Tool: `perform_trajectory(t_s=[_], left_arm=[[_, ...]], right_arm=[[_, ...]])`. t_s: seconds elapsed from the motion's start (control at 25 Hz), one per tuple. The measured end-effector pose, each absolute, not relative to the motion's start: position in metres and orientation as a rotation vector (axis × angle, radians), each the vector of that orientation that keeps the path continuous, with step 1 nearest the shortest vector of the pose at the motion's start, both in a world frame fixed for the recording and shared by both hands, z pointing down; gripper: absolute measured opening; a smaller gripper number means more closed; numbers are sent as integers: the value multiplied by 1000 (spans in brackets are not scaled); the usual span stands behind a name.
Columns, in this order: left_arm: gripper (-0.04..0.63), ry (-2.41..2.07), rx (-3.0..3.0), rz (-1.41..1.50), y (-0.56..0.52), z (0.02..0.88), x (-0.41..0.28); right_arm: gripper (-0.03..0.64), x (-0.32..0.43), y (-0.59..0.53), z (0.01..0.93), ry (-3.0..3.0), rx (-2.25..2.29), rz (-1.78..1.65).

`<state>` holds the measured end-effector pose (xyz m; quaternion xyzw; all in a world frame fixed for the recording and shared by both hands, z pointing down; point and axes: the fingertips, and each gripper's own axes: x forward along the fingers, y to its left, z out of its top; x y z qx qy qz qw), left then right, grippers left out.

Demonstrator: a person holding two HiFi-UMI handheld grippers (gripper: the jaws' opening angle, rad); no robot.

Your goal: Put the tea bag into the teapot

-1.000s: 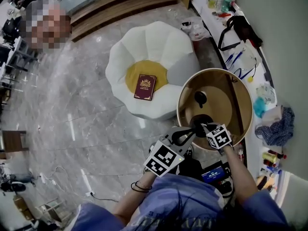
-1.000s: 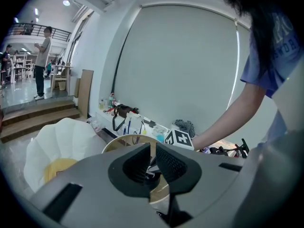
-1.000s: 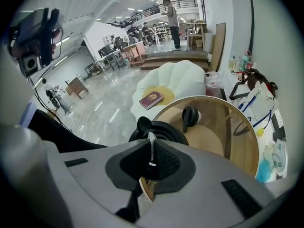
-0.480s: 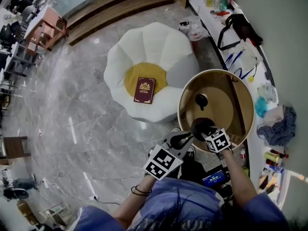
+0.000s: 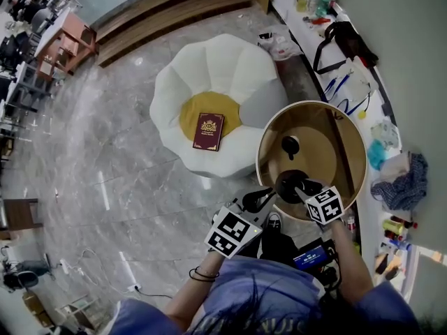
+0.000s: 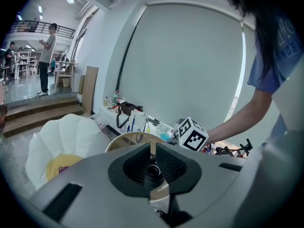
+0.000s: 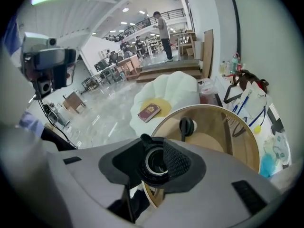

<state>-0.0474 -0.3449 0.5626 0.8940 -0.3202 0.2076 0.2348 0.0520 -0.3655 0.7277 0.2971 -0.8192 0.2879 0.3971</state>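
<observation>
The left gripper (image 6: 153, 144) fills the lower part of the view. Its jaws stand a little apart, with only a narrow gap and nothing pressed between them. Through this gap shows the dark round mouth of the teapot (image 6: 152, 170), and beyond it a round table (image 6: 116, 140). At the left is a white chair (image 6: 61, 132) with a yellow cushion (image 6: 59, 166). Behind the table, a shelf (image 6: 147, 122) along the wall carries a bag and small things. A forearm (image 6: 237, 120) crosses the right side. Far left, a person (image 6: 46, 56) stands above the steps (image 6: 28, 118).
</observation>
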Motion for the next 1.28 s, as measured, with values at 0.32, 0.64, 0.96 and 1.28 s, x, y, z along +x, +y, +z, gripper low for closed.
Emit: perform_trajectory(t_s=[0.32, 0.64, 0.96, 1.28], left_arm=[[34, -924, 2474, 541, -335, 548, -45], [34, -951, 2519, 517, -321, 520, -33], [34, -1007, 2548, 477, -298, 494, -22], [34, -1122, 2512, 442, -266, 479, -14]], right_arm=[[137, 62, -378, 643, -2224, 934, 671], [80, 81, -369, 545, -2365, 1098, 624], [52, 88, -339, 474, -2505, 1177, 542], [44, 80, -297, 458, -2586, 1108, 551]])
